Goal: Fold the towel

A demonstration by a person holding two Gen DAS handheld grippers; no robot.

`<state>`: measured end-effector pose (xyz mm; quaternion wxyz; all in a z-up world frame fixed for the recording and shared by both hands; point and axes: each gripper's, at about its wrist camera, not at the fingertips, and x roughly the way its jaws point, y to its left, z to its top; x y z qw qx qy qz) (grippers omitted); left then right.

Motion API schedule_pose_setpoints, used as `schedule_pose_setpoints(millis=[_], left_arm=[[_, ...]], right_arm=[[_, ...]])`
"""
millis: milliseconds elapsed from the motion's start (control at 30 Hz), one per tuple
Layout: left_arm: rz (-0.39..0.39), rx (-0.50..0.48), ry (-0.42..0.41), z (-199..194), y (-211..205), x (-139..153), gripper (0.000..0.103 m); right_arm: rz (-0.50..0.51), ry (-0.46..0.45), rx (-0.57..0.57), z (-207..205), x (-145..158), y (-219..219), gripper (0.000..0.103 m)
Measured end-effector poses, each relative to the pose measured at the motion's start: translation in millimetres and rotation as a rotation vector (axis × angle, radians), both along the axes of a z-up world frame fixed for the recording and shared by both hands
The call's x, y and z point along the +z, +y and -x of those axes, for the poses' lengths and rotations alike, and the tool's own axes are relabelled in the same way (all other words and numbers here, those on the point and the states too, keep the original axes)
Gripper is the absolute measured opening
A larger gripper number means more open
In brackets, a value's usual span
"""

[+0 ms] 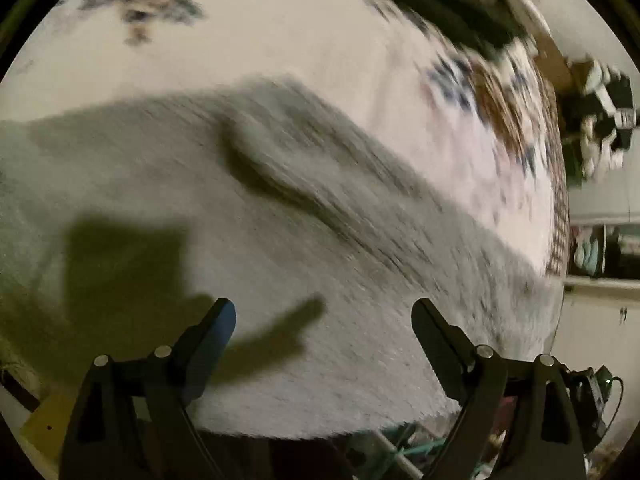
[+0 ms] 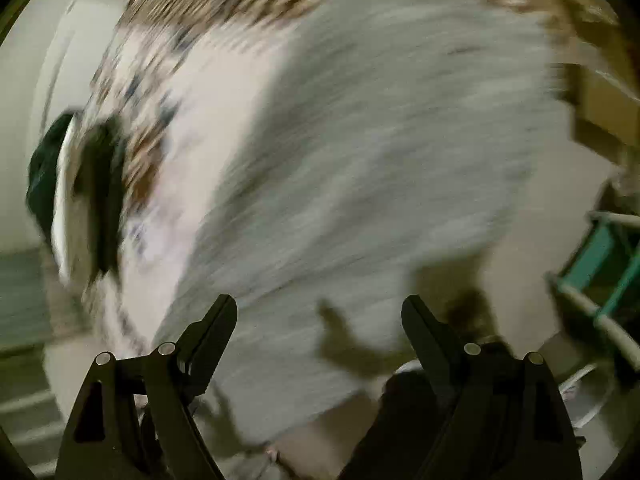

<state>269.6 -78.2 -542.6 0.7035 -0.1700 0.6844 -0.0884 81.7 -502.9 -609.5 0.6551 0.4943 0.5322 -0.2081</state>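
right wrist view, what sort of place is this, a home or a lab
Most likely a home, perhaps a bedroom or laundry corner, though blur limits certainty. A grey towel lies on a white floral-patterned cloth like a bedspread or tablecloth, and a teal rack stands beside it.

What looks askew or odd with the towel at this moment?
One thing: the grey towel has a raised wrinkle near its middle in the left wrist view, so it is not lying flat. Both pictures are motion-blurred. Left gripper and right gripper are open, holding nothing.
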Motion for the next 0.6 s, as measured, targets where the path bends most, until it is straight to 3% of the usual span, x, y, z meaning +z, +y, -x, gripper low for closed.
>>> schedule_pose_setpoints(millis=[133,267,333,400,433,467,500,533,600], left_arm=[[-0.015,-0.121,-0.013,10,-72,-13,0.090],[-0.040,-0.196,-0.021,11,-123,-30,0.090],[-0.088,-0.229,-0.017,10,-143,-45,0.091],[-0.140,-0.257,-0.023,9,-153,-55,0.102],[-0.157,-0.270,-0.032,9,-157,-57,0.103],[-0.180,-0.281,-0.034,8,-160,-58,0.103],[-0.201,-0.291,-0.033,8,-162,-59,0.103],[-0.224,-0.298,-0.032,8,-164,-61,0.103],[-0.252,-0.298,-0.038,8,-165,-63,0.103]], right_arm=[[0.057,-0.028,-0.156,49,-11,-71,0.082],[0.077,-0.062,-0.233,74,-29,-145,0.082],[0.045,-0.059,-0.221,67,-49,-163,0.082],[-0.048,-0.101,-0.250,71,-72,-182,0.082],[-0.076,-0.146,-0.258,69,-78,-184,0.074],[-0.095,-0.189,-0.246,67,-81,-188,0.055],[-0.094,-0.219,-0.240,68,-79,-191,0.046],[-0.096,-0.298,-0.233,69,-72,-195,0.043],[-0.098,-0.365,-0.211,70,-65,-200,0.043]])
